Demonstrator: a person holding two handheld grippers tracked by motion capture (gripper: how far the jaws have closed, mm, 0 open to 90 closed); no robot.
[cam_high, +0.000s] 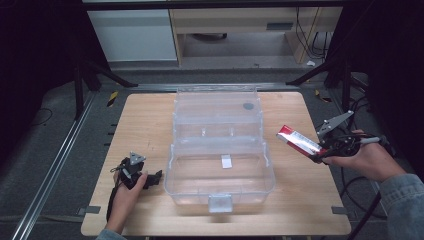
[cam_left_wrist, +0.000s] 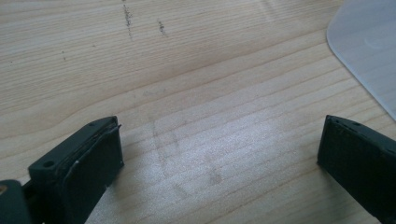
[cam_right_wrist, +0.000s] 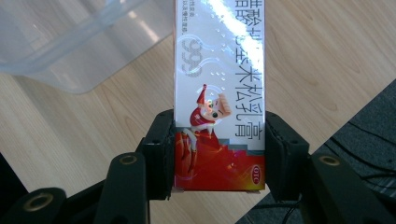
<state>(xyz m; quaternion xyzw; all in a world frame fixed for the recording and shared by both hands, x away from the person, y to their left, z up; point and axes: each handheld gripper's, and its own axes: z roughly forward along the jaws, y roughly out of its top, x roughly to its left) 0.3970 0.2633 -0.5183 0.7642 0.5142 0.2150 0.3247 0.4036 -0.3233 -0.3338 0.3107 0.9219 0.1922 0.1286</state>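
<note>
A clear plastic storage box (cam_high: 220, 170) with its lid open stands in the middle of the wooden table (cam_high: 145, 115). My right gripper (cam_high: 320, 150) hovers above the table to the right of the box, shut on a red and white medicine carton (cam_high: 298, 140) that points toward the box. In the right gripper view the carton (cam_right_wrist: 219, 107) sits squarely between both pads. My left gripper (cam_high: 150, 178) rests low on the table left of the box, held by a hand. Its jaws stand wide apart over bare wood (cam_left_wrist: 219, 154), nothing between them.
The box's corner (cam_left_wrist: 369, 51) lies close to the left gripper. A small white label (cam_high: 226, 161) lies inside the box. Dark floor, metal rails and tripod legs surround the table, and cables trail at the right edge.
</note>
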